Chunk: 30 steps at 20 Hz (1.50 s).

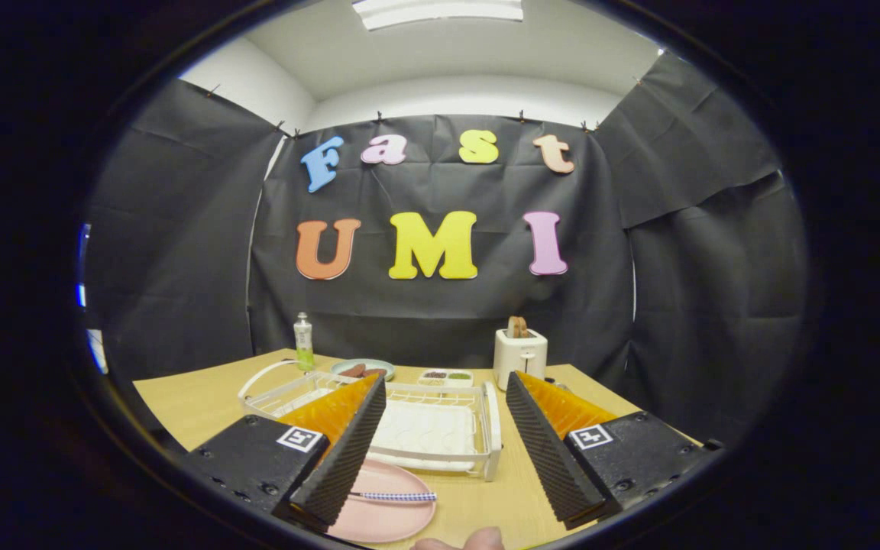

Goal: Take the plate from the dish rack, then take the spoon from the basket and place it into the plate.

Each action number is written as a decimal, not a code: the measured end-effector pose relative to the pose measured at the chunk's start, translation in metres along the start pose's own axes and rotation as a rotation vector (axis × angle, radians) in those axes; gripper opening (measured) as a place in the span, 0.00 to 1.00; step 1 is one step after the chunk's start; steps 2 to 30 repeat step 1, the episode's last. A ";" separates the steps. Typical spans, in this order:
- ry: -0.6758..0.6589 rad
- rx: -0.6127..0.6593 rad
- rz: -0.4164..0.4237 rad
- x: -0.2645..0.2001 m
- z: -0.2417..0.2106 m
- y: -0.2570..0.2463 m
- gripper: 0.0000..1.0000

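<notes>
A pink plate (383, 504) lies on the wooden table (195, 405), just below and partly under my left finger. A spoon with a blue-and-white checked handle (394, 496) rests across the plate. Beyond the plate stands the white dish rack (440, 431), seen between my fingers. My gripper (440, 489) hovers above the table with its jaws wide apart and nothing between them. The basket is not identifiable from here.
At the table's back stand a small bottle (303, 341), a plate with dark food (363, 369), a small divided dish (446, 376) and a white toaster (520, 355) with bread in it. A person's fingertips (459, 541) show at the near table edge.
</notes>
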<state>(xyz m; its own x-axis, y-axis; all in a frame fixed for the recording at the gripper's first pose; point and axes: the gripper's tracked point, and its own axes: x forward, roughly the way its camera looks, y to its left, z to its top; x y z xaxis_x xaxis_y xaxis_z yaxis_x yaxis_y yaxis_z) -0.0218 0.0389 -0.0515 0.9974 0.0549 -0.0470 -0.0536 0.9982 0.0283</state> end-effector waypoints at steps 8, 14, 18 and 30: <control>0.001 -0.002 -0.001 0.000 0.000 -0.001 1.00; 0.001 -0.002 -0.001 0.000 0.000 -0.001 1.00; 0.001 -0.002 -0.001 0.000 0.000 -0.001 1.00; 0.001 -0.002 -0.001 0.000 0.000 -0.001 1.00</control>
